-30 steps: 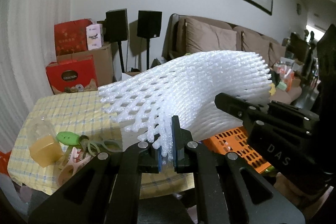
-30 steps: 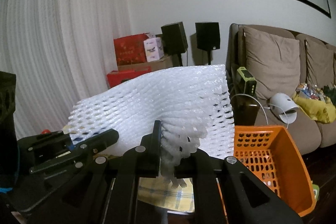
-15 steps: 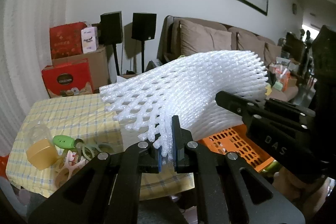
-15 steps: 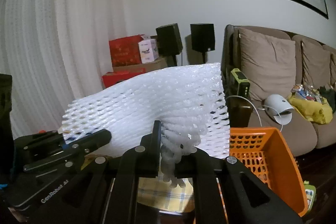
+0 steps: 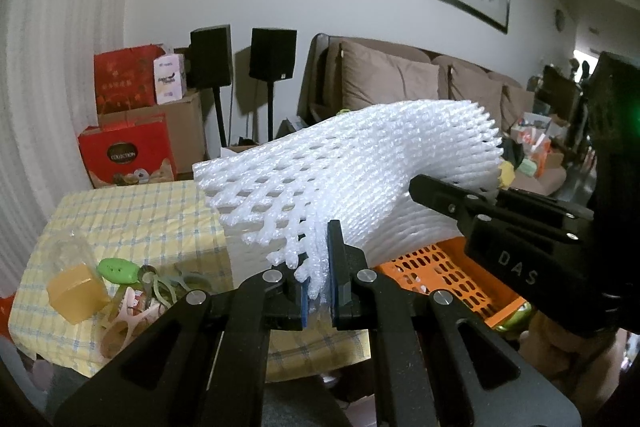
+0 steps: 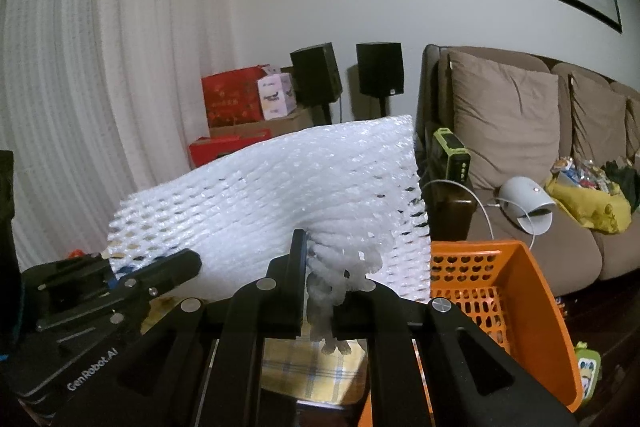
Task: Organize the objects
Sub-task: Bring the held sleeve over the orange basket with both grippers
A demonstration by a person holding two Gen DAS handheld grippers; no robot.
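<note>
A white foam net sheet (image 5: 360, 167) hangs in the air, stretched between both grippers. My left gripper (image 5: 320, 267) is shut on its near edge, the mesh bunched between the pads. In the right wrist view my right gripper (image 6: 324, 267) is shut on another edge of the same foam net (image 6: 280, 187). The right gripper (image 5: 500, 219) shows at the right of the left wrist view, and the left gripper (image 6: 120, 283) at the lower left of the right wrist view. An orange perforated basket (image 6: 504, 287) sits below and to the right, partly hidden by the net.
A yellow checked tablecloth (image 5: 132, 211) covers the table; on it lie an amber block (image 5: 76, 291), a green oval item (image 5: 118, 269) and pale rings (image 5: 124, 323). Red boxes (image 5: 124, 155), speakers (image 5: 272, 53) and a brown sofa (image 6: 520, 131) stand behind.
The net stays gripped by both grippers. The view of the room behind has shifted slightly; the net's shape is about the same.
</note>
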